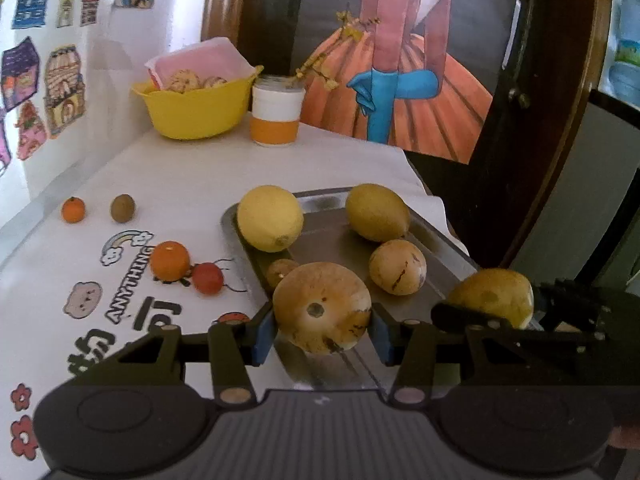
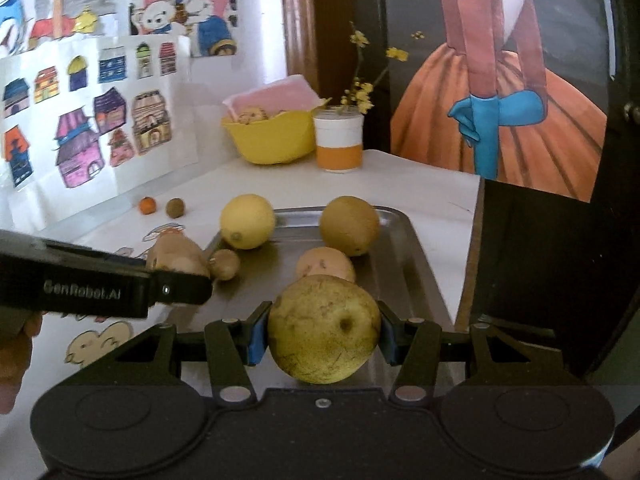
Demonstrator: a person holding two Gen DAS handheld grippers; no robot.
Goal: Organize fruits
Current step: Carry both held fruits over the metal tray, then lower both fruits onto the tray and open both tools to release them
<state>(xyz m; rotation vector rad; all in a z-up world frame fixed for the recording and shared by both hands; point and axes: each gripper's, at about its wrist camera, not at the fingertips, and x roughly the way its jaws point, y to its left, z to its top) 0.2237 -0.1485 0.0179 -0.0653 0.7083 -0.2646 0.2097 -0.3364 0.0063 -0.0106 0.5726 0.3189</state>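
Right now my left gripper (image 1: 322, 328) has its blue pads clamped on a tan, speckled round fruit (image 1: 322, 308), held over the near end of the steel tray (image 1: 440, 240). My right gripper (image 2: 322, 338) pinches a greenish-yellow pear (image 2: 324, 328) above the same tray — near edge, right side. On the tray lie a lemon (image 1: 270, 218), a yellow-brown fruit (image 1: 376, 212), a smaller tan fruit (image 1: 397, 266) and a little brown one (image 1: 280, 272). Left of the tray, on the white cloth (image 1: 340, 160), sit an orange (image 1: 170, 260) and a red fruit (image 1: 207, 278) — touching.
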